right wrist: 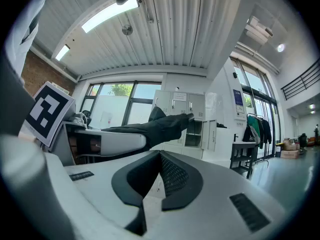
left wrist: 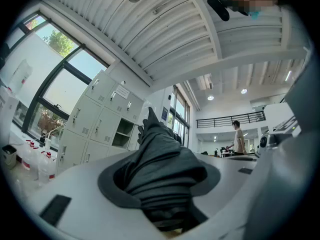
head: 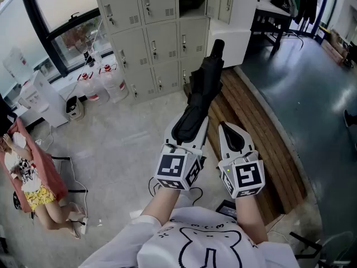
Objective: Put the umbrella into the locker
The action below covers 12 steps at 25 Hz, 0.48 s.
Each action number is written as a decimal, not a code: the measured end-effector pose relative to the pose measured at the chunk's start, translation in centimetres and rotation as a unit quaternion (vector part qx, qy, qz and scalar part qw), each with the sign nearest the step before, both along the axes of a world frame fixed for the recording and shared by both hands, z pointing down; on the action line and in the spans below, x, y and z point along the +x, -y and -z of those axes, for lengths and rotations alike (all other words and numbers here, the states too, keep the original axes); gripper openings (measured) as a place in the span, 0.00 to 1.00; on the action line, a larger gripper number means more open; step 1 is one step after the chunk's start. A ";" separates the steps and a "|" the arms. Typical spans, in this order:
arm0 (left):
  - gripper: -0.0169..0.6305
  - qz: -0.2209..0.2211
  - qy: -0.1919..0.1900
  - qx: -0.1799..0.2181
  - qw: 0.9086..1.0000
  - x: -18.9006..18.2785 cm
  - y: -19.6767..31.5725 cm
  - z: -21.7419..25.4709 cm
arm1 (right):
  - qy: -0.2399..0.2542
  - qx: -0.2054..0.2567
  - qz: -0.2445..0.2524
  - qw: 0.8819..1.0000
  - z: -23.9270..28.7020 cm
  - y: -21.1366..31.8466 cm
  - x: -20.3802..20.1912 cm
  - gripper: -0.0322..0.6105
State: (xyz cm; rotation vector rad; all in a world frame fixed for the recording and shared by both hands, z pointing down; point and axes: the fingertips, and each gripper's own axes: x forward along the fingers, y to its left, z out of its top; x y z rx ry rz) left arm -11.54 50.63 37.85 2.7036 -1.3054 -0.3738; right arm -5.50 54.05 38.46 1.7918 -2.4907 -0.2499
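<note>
A folded black umbrella (head: 203,88) sticks out forward from my left gripper (head: 189,124), whose jaws are shut on its lower end. In the left gripper view the umbrella (left wrist: 160,159) fills the space between the jaws and points toward the grey lockers (left wrist: 95,124). One compartment (left wrist: 122,134) there stands open. My right gripper (head: 230,128) is level beside the left one, shut with nothing in it. From the right gripper view the umbrella (right wrist: 160,125) runs across toward the open locker compartment (right wrist: 194,129). The bank of lockers (head: 162,38) stands ahead on the floor.
Water jugs (head: 111,82) stand at the lockers' left foot. A wooden platform (head: 251,127) runs under my right gripper, with a white cabinet (head: 228,43) at its far end. A person (head: 28,177) sits at the left. A clothes rack (right wrist: 255,129) stands at the right.
</note>
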 end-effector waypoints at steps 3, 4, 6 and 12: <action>0.37 0.002 0.009 0.007 1.000 0.0 0.1 0.0 | -0.001 0.001 -0.001 1.000 0.0 0.3 0.0 0.08; 0.37 0.002 0.011 0.008 1.000 0.1 0.2 -0.1 | -0.001 0.002 -0.001 1.000 -0.1 0.4 0.1 0.08; 0.37 0.003 0.011 0.008 1.000 0.1 0.7 -0.1 | -0.002 0.001 -0.001 1.000 -0.1 0.9 0.0 0.08; 0.37 0.005 0.011 0.007 1.000 0.3 3.7 -0.2 | 0.004 0.012 0.007 1.000 0.2 3.9 0.2 0.08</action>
